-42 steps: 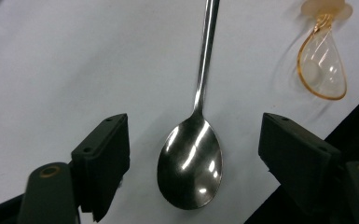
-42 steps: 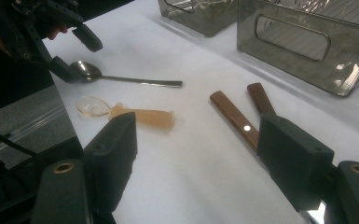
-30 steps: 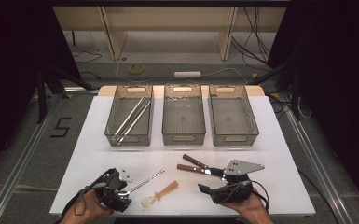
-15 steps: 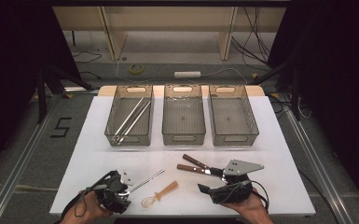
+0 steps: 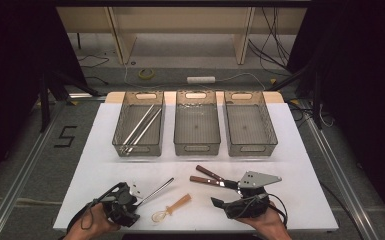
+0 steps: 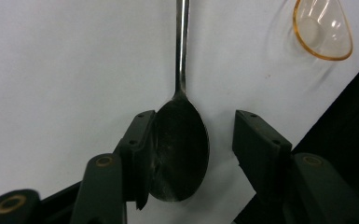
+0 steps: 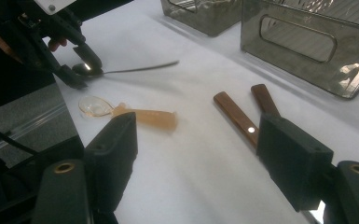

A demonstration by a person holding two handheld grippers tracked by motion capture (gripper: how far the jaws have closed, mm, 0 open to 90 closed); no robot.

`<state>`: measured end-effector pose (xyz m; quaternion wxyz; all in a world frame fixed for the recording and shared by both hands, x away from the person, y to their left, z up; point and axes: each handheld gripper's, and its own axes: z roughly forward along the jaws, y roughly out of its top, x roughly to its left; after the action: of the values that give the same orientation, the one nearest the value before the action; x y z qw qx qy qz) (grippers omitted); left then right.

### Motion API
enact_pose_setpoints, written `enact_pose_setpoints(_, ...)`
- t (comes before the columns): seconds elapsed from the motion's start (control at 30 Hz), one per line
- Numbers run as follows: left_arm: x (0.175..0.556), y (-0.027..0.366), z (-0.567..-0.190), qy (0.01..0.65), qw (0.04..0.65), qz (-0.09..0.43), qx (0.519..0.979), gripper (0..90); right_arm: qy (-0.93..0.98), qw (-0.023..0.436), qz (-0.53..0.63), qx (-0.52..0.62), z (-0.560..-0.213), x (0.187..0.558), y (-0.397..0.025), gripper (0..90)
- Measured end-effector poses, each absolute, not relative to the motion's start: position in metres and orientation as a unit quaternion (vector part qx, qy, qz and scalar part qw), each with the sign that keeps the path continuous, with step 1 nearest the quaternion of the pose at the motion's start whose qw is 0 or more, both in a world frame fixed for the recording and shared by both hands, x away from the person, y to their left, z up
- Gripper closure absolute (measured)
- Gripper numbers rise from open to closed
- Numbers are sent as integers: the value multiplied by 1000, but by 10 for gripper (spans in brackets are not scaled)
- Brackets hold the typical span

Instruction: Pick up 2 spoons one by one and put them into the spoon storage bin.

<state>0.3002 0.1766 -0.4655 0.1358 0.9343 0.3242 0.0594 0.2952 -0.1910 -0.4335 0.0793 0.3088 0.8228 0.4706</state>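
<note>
Two jaws of the left gripper [image 6: 191, 144] stand apart around the metal spoon's [image 6: 179, 149] bowl, lower centre, ready to clamp; right gripper [image 7: 198, 154] idles open near the wooden-handled knives [image 7: 240, 114].

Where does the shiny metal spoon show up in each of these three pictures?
High view: metal spoon lower left, by the left gripper.
Left gripper view: its bowl between the open jaws, centre bottom.
Right gripper view: upper left.
Shared landmark: the clear amber plastic spoon beside it.
</note>
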Motion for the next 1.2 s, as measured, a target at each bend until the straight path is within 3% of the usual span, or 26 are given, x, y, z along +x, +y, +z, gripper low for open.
enact_pose_setpoints(0.23, 304, 180, -465, 339, 139, 63, 928, 603, 823, 79, 470, 309, -434, 295, -191, 305)
enact_pose_setpoints(0.6, 307, 184, -464, 350, 137, 61, 925, 620, 823, 79, 470, 308, -434, 295, -191, 307)
enact_pose_setpoints(1.0, 307, 183, -452, 360, 157, 91, 915, 869, 823, 79, 469, 309, -434, 295, -191, 308)
enact_pose_setpoints(1.2, 308, 186, -452, 358, 162, 86, 915, 879, 823, 79, 470, 309, -433, 295, -192, 309)
